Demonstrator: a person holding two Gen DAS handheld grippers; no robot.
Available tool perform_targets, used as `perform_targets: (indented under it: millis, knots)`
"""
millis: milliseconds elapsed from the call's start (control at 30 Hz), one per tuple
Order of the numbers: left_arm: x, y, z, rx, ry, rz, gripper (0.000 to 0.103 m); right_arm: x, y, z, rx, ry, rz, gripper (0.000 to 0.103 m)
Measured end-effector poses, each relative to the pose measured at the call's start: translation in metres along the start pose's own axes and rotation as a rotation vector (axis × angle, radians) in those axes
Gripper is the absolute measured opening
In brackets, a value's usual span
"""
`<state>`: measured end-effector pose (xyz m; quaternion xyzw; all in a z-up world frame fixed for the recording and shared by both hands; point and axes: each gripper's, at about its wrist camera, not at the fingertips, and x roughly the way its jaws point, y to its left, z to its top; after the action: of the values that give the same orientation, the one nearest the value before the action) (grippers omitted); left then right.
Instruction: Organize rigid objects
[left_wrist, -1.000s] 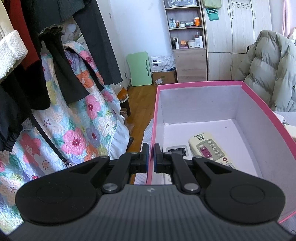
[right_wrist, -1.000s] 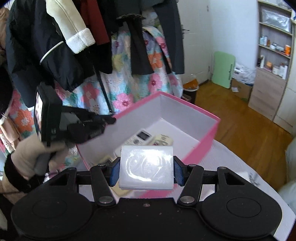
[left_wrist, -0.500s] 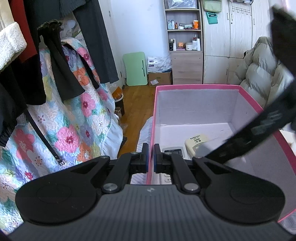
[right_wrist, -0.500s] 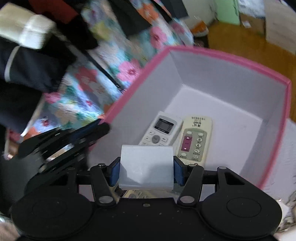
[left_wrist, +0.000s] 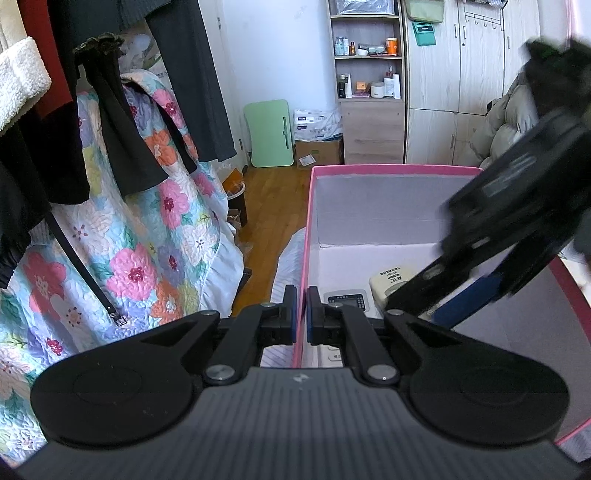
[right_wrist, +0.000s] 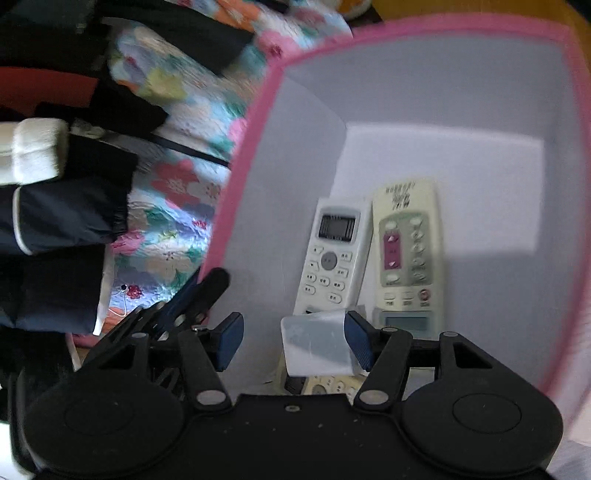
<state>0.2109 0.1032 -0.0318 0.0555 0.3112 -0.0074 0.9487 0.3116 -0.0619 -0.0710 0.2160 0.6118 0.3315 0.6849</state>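
Note:
A pink-rimmed box (left_wrist: 391, 170) with a pale inside holds a white remote (right_wrist: 332, 254) and a cream remote (right_wrist: 406, 251) side by side. My left gripper (left_wrist: 300, 314) is shut on the box's near left wall. My right gripper (right_wrist: 293, 341) is open inside the box, low over the remotes. A pale translucent rectangular case (right_wrist: 317, 343) lies against its right finger, clear of the left finger, above another remote (right_wrist: 328, 386). The right gripper also shows blurred in the left wrist view (left_wrist: 498, 258).
A floral quilt (left_wrist: 122, 243) and dark hanging clothes (left_wrist: 55, 122) are left of the box. A wooden floor, a shelf unit (left_wrist: 369, 92), a green folded board (left_wrist: 269, 133) and a grey puffer coat (left_wrist: 509, 122) lie beyond.
My right gripper has moved down into the box and opened, so the pale case is no longer clamped between both fingers. My left gripper stays shut on the box wall.

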Motion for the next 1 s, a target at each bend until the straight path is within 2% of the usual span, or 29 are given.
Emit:
perform_targets:
  millis: [100,200,367,500,633,833,1000]
  knots:
    - [0.0,0.0,0.001,0.001,0.001,0.004,0.004,-0.04,0.006,-0.015,-0.055,-0.061,0.006,0.067]
    - [0.0,0.0,0.001,0.003,0.003,0.007,0.004,-0.081,0.007,-0.032,-0.105,-0.134,-0.034,0.067]
    - [0.0,-0.001,0.002,0.014,0.01,0.009,0.004,-0.138,-0.01,-0.06,-0.153,-0.27,-0.216,0.069]
    - [0.0,-0.004,0.002,0.017,0.009,0.02,0.004,-0.155,-0.036,-0.08,-0.163,-0.326,-0.347,0.069]
    - [0.001,-0.005,0.002,0.021,0.011,0.025,0.004,-0.139,-0.057,-0.095,-0.186,-0.336,-0.427,0.069]
    - [0.0,-0.005,0.002,0.016,0.015,0.02,0.004,-0.11,-0.089,-0.091,-0.178,-0.312,-0.478,0.069]
    - [0.002,0.002,0.007,0.004,0.034,-0.007,0.004,-0.084,-0.087,-0.087,-0.254,-0.262,-0.558,0.068]
